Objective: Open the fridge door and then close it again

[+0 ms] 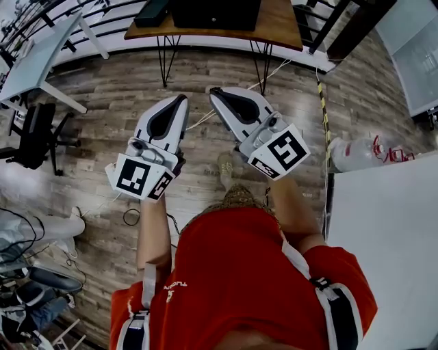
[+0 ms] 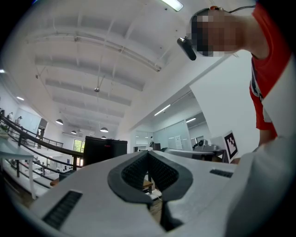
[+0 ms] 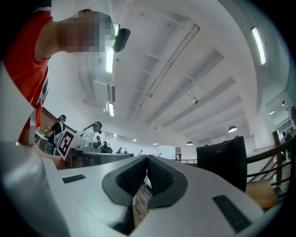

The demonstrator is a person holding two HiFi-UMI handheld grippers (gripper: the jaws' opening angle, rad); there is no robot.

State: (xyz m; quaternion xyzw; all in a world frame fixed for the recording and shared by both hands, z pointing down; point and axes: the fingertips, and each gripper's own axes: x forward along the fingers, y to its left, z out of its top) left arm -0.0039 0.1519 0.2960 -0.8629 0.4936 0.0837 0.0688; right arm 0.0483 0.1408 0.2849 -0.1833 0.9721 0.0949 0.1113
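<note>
A red shirt (image 1: 239, 273) fills the near edge of the head view. Two bare arms are stretched forward from it, with a gripper held in each hand. The left gripper (image 1: 179, 100) and the right gripper (image 1: 215, 91) are carried side by side above the wood floor (image 1: 116, 89). They are near each other but apart, with their tips angled inward.

In each gripper's own view the jaws are seen clenched — the ribbed pads are pressed together at the tips and nothing is gripped between them. A shoe (image 1: 225, 168) is seen on the floor beneath the right gripper.

Just to the person's right stands a big white block, seemingly the fridge (image 1: 390, 232), viewed from above. Both grippers are held well clear of it, and no door or handle can be made out.

Beyond its far corner a clear jug (image 1: 356, 154) lies on the floor, beside a strip of striped tape (image 1: 323, 109). A black chair (image 1: 34, 133) is placed well off to the left, near a white desk (image 1: 34, 58).

Farthest ahead a wooden table (image 1: 277, 27) is set on thin black legs — a black box (image 1: 212, 10) rests on it.
</note>
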